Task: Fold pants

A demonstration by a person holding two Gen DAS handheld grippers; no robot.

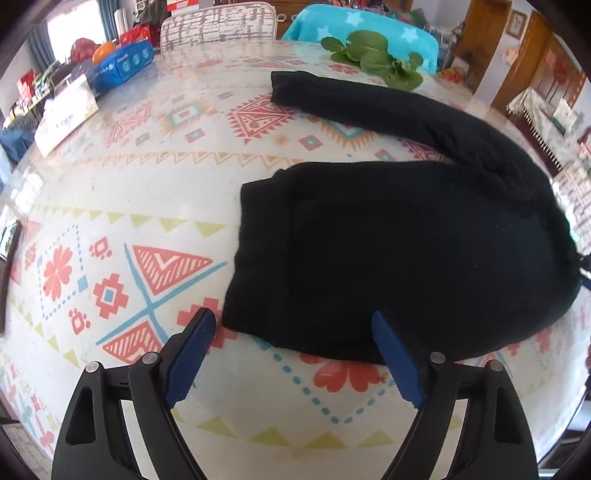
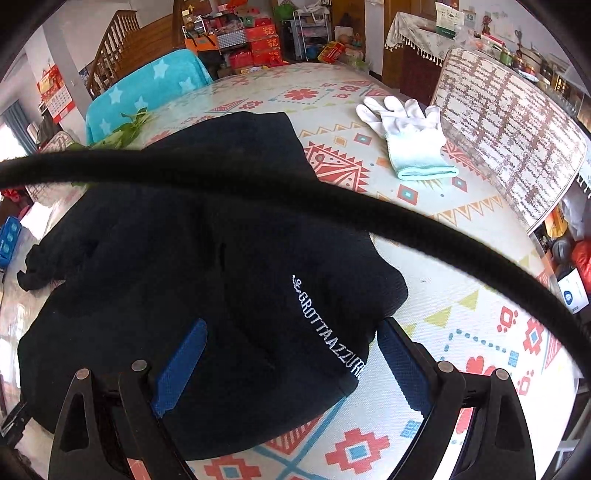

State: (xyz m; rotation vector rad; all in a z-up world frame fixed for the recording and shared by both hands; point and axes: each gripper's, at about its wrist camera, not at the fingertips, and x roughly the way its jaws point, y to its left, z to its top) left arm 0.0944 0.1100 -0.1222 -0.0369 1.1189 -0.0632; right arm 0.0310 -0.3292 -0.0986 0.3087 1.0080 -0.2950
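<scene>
You are working over a patterned tablecloth [image 1: 122, 206]. Your left gripper [image 1: 293, 325] is hovering spread wide at the near edge of the black pants [image 1: 388, 258], gripping nothing; your right gripper [image 2: 291, 332] is also gaping, empty, above them. Farther off, leafy greens [image 1: 373, 59] and a white glove [image 2: 410, 136] are lying before the chairs [image 1: 218, 26].

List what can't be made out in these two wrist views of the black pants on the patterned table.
- Left wrist view: the black pants run off at the right edge, so their full layout is cut off.
- Right wrist view: a black cable crosses the frame and hides a strip of the pants and table.
- Right wrist view: the white lettering disappears under a fold.
- Left wrist view: print on the white box is too small.
</scene>
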